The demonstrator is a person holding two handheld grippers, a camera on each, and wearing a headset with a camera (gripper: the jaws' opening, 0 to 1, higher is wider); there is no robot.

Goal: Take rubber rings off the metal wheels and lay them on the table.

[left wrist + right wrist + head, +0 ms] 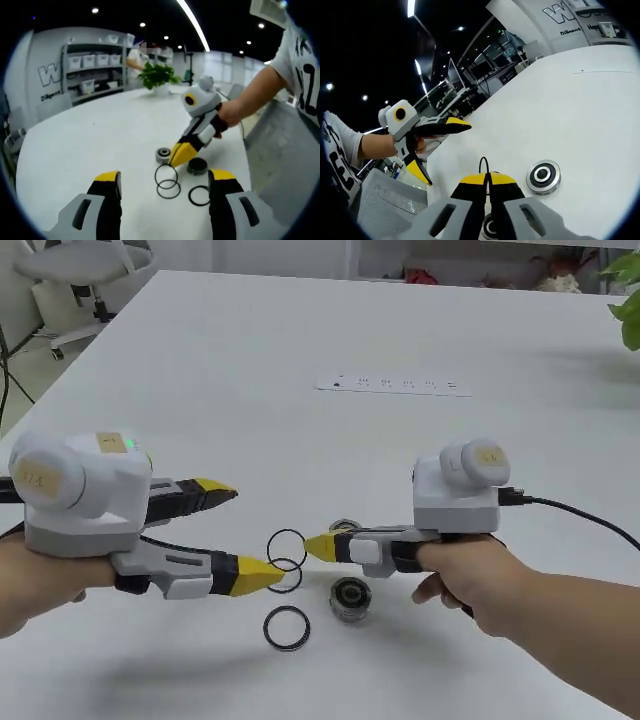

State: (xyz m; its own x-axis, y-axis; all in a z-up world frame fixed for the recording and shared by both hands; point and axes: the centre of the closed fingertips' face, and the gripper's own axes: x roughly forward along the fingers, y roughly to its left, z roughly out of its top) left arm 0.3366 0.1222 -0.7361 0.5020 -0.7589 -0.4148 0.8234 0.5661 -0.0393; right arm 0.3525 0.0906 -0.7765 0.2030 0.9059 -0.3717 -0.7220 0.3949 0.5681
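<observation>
Mostly done I reckon: two rings [267, 626] lie on the bench [300, 360] by the jaw tips, left gripper [238, 532] gaping empty, right gripper [318, 547] clamped on a third ring [270, 543], bare wheel [543, 176] beside its jaws, though the dark wheel [350, 597] underneath maybe still wears one.

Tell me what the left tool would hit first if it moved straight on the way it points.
The left tool would most likely meet the two overlapping rubber rings straight ahead, the upper ring pinched in the right tool, whose yellow tip sits just behind. Depth is hard to judge.
</observation>
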